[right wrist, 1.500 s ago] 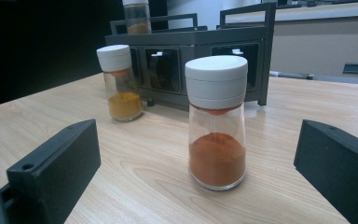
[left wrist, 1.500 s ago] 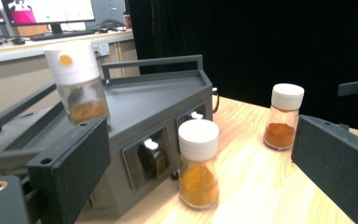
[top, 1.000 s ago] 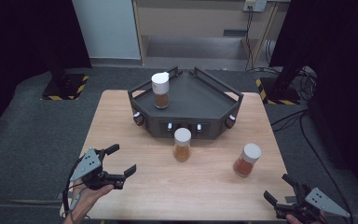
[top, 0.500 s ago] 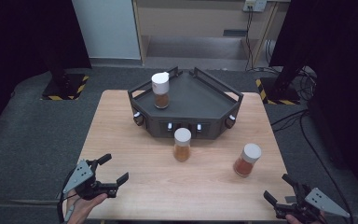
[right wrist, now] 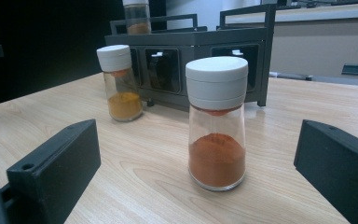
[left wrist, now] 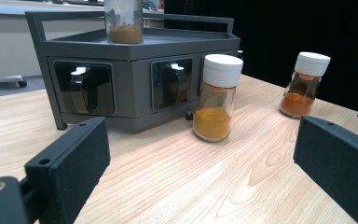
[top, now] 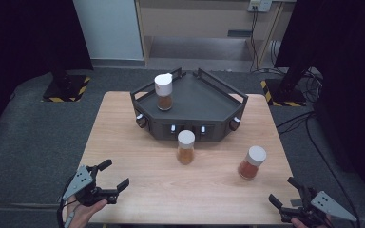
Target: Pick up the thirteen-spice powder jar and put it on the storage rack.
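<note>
A dark grey three-sided rack (top: 204,102) stands at the back of the wooden table (top: 123,142). A white-capped spice jar (top: 164,92) stands upright on its top left. A jar of yellow powder (top: 186,147) stands on the table just in front of the rack, and a jar of red powder (top: 252,163) stands to the right. My left gripper (top: 114,174) is open at the near left edge, facing the yellow jar (left wrist: 216,100) from well back. My right gripper (top: 282,190) is open at the near right corner, with the red jar (right wrist: 217,126) a short way ahead of its jaws.
The rack front (left wrist: 135,79) carries black knobs in recessed windows. Bare wood lies between both grippers and the jars. Grey carpet (top: 38,137) surrounds the table, with black stand bases and cables (top: 309,90) at the back.
My left gripper has drawn back toward the near left edge of the table, still open. The right gripper and the three jars have stayed put.
</note>
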`<state>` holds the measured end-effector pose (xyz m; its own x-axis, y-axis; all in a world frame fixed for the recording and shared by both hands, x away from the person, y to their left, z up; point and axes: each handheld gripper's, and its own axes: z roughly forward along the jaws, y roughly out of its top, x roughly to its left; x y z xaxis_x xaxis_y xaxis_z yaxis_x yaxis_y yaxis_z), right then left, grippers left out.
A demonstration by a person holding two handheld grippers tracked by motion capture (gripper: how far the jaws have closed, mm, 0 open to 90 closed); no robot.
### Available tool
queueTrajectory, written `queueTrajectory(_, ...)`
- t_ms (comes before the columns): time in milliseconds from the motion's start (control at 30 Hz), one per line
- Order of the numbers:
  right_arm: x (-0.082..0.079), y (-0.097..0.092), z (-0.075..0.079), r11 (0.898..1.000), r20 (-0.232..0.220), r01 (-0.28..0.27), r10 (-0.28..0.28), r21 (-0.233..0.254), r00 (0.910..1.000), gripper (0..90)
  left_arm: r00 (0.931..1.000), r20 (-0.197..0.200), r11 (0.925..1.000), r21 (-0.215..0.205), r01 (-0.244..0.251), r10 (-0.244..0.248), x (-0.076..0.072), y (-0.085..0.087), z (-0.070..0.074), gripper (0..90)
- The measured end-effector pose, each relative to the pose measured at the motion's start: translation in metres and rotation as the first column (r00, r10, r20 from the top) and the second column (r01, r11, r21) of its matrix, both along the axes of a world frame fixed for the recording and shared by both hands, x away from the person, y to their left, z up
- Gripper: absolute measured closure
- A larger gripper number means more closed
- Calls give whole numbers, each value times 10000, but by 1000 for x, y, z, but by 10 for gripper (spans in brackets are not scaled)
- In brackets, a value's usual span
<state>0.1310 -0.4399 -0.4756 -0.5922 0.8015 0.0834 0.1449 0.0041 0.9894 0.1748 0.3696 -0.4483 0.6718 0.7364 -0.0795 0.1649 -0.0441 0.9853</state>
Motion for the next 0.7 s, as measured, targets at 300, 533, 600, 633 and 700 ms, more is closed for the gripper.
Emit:
queueTrajectory(300, 0, 0, 0, 10000, 6, -25, 25, -34, 10000, 7, 9999, 106, 10000, -37, -9, 10, -1, 7, -5, 23)
queueTrajectory(533, 1, 0, 1, 9999, 28, -86, 86, -123, 10000, 7, 9999, 161, 9999, -128, 14, -12, 1, 18, -8, 23)
queueTrajectory(600, 2, 0, 1, 9999, 10, -105, 105, -133, 9999, 7, 9998, 172, 9998, -174, 51, -48, 1, 20, -9, 23)
queueTrajectory(633, 2, 1, 1, 9998, 27, -110, 110, -142, 9999, 7, 9998, 194, 9998, -195, 65, -61, 1, 21, -9, 23)
queueTrajectory(700, 2, 1, 1, 9998, 22, -118, 118, -152, 9999, 7, 9996, 240, 9997, -225, 131, -126, 2, 22, -10, 22)
